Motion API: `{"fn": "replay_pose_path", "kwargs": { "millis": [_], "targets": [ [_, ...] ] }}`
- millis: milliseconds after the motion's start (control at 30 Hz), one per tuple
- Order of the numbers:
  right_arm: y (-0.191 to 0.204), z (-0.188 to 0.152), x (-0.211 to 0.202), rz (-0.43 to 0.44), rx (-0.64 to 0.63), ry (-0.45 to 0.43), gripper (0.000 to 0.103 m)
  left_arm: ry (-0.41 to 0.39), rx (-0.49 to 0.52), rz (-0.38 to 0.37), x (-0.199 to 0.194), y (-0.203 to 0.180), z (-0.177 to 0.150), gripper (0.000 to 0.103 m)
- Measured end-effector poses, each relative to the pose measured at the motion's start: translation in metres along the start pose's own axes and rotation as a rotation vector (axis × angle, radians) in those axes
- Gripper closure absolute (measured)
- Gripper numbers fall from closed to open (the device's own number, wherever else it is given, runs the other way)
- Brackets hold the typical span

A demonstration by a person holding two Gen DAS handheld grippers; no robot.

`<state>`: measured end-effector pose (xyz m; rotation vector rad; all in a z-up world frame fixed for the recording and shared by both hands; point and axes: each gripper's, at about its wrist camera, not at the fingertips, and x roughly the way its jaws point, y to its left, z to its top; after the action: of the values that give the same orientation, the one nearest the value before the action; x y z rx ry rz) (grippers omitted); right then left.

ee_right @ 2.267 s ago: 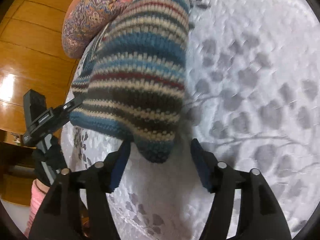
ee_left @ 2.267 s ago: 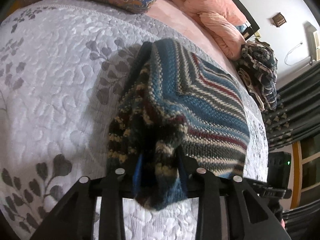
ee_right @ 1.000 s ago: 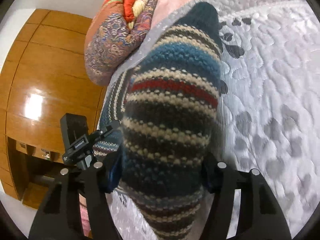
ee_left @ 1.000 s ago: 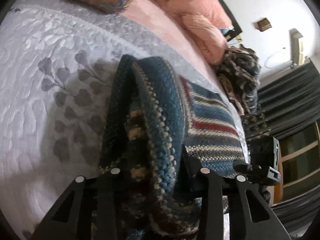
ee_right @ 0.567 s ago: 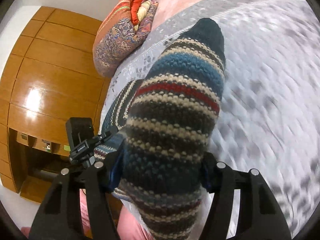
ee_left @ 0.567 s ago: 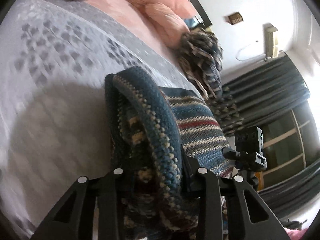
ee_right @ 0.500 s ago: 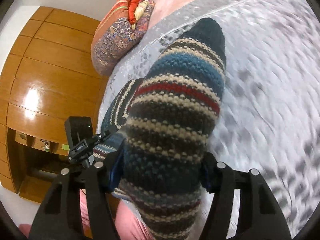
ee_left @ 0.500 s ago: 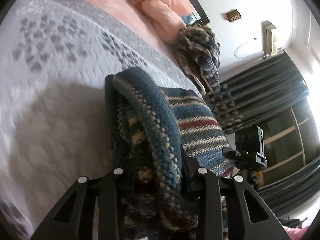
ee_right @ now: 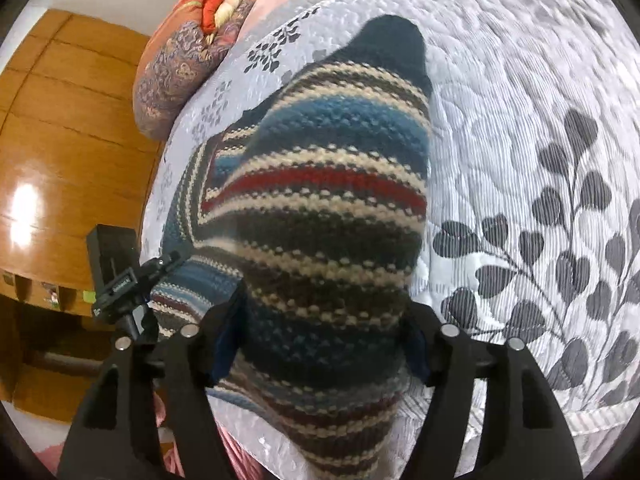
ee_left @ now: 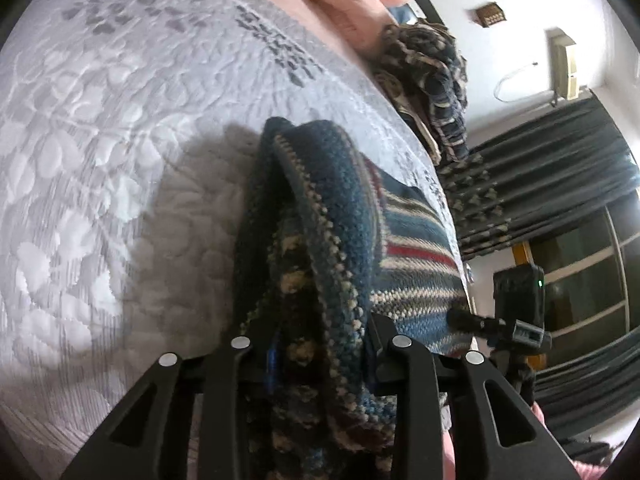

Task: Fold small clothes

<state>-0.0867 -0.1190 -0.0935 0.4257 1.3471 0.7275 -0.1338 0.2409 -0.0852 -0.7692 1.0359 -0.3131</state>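
Two grippers, one garment: both are clamped on the same striped knit, which is lifted partly off the bed.
Bed [ee_left: 92, 128]: a grey-white quilt with a leaf print lies under everything; bare quilt shows to the left in the left wrist view and to the right in the right wrist view.
Knit [ee_right: 320, 216]: a thick striped piece in blue, cream, red and brown; it is doubled over itself, with a rounded fold edge at the far end and its near ends gathered at the tools. Part of it lies on the quilt between the grippers, part hangs from the jaws.
Other knit pile [ee_left: 432, 76]: a dark patterned heap sits at the far edge of the bed, well apart; whether it is folded or waiting I cannot tell.
Left gripper [ee_left: 320, 344]: clenched on a bunched edge of the knit.
Right gripper [ee_right: 324, 344]: closed around a fat roll of the knit.
Done, by my reading: one fold is made or nearly made, since layers overlap.
Left to do, by my reading: lay the doubled piece flat, let go, square the edges, perhaps fold once more.
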Motion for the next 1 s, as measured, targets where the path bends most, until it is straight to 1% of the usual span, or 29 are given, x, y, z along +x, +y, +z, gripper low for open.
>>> {"fn": "replay_pose_path", "kwargs": {
  "millis": [33, 67, 133, 167, 233, 333, 400, 467, 567, 633, 667, 700, 733, 767, 800, 833, 933, 1000],
  "targets": [
    [-0.002, -0.005, -0.004, -0.004, 0.005, -0.007, 0.032, 0.005, 0.011, 0.037, 0.001, -0.003, 0.0, 0.06],
    [-0.004, -0.009, -0.009, -0.01, 0.007, -0.012, 0.028, 0.007, 0.021, 0.062, 0.001, -0.007, 0.001, 0.058],
    [-0.001, -0.016, -0.017, -0.025, -0.001, -0.022, 0.027, 0.005, 0.04, 0.111, -0.005, -0.016, 0.0, 0.055],
    [0.0, -0.018, -0.02, -0.041, -0.009, -0.03, 0.024, -0.002, 0.05, 0.141, -0.01, -0.021, -0.001, 0.054],
    [0.001, -0.029, -0.032, -0.06, -0.02, -0.042, 0.022, -0.026, 0.08, 0.207, -0.025, -0.032, -0.008, 0.052],
    [-0.002, -0.049, -0.045, -0.051, -0.023, -0.052, 0.022, -0.074, 0.122, 0.197, -0.05, -0.052, -0.027, 0.048],
    [0.001, -0.06, -0.049, -0.034, -0.022, -0.053, 0.022, -0.09, 0.149, 0.165, -0.062, -0.064, -0.043, 0.044],
    [0.002, -0.072, -0.052, -0.04, -0.017, -0.053, 0.022, -0.082, 0.169, 0.177, -0.063, -0.074, -0.056, 0.042],
    [0.002, -0.084, -0.049, -0.067, -0.012, -0.044, 0.022, -0.039, 0.184, 0.211, -0.046, -0.08, -0.064, 0.042],
    [0.001, -0.09, -0.044, -0.078, 0.0, -0.032, 0.024, -0.018, 0.171, 0.252, -0.038, -0.076, -0.068, 0.046],
    [0.0, -0.093, -0.042, -0.081, 0.003, -0.024, 0.03, -0.015, 0.16, 0.256, -0.036, -0.073, -0.068, 0.049],
    [-0.001, -0.094, -0.04, -0.086, 0.004, -0.019, 0.034, -0.004, 0.144, 0.253, -0.033, -0.07, -0.067, 0.063],
    [-0.001, -0.096, -0.037, -0.095, 0.004, -0.011, 0.043, 0.003, 0.134, 0.249, -0.031, -0.067, -0.07, 0.072],
    [-0.001, -0.098, -0.035, -0.102, 0.004, -0.005, 0.051, 0.006, 0.128, 0.252, -0.029, -0.065, -0.07, 0.073],
    [0.0, -0.1, -0.033, -0.114, 0.0, -0.005, 0.055, 0.009, 0.126, 0.261, -0.028, -0.063, -0.071, 0.08],
    [0.002, -0.101, -0.032, -0.128, -0.009, -0.007, 0.06, 0.015, 0.124, 0.271, -0.027, -0.062, -0.071, 0.084],
    [0.009, -0.102, -0.031, -0.168, -0.038, -0.018, 0.066, 0.022, 0.128, 0.287, -0.024, -0.057, -0.072, 0.086],
    [0.007, -0.103, -0.027, -0.19, -0.031, -0.012, 0.066, 0.03, 0.129, 0.289, -0.021, -0.055, -0.071, 0.086]
  ]
}}
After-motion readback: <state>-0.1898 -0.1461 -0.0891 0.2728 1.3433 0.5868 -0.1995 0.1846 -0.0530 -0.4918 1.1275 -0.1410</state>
